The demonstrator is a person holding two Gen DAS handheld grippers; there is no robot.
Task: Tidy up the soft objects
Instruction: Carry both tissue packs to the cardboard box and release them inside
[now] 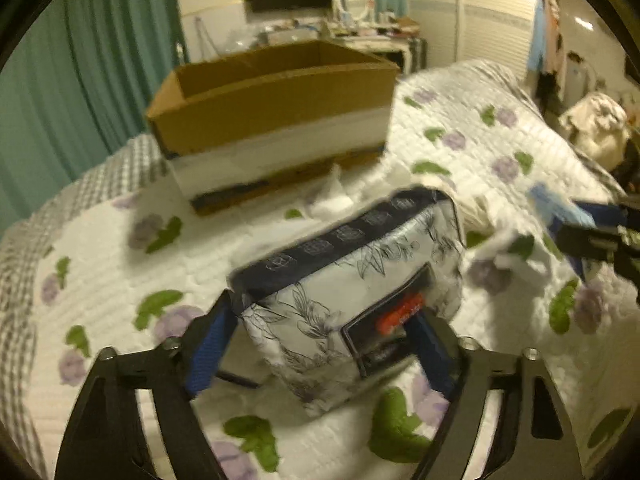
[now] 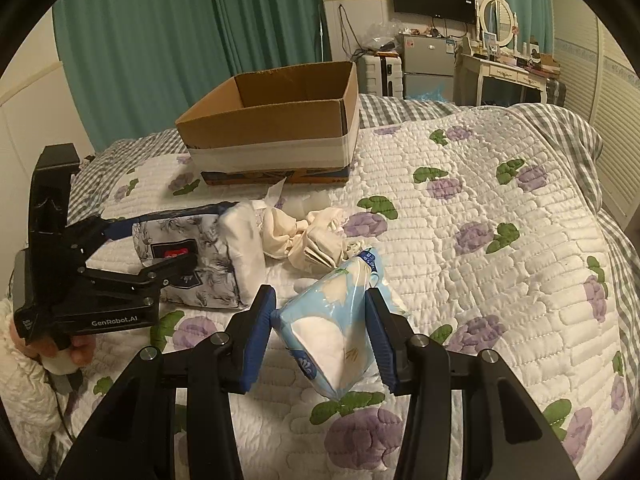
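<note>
My left gripper (image 1: 324, 336) is shut on a floral white tissue pack with a dark top (image 1: 352, 280), held just above the quilt; it also shows in the right wrist view (image 2: 192, 256), gripped by the left gripper (image 2: 136, 252). My right gripper (image 2: 320, 332) is shut on a light blue tissue pack (image 2: 336, 328), lifted slightly off the bed. The right gripper appears blurred at the right edge of the left wrist view (image 1: 560, 220). An open cardboard box (image 2: 276, 128) stands on the bed beyond both grippers, also in the left wrist view (image 1: 272, 112).
A crumpled cream cloth (image 2: 312, 236) lies on the floral quilt (image 2: 500, 280) between the packs and the box. Teal curtains (image 2: 180, 40) hang behind the bed. A dresser with mirror (image 2: 504, 64) and a fridge (image 2: 424, 60) stand at the back right.
</note>
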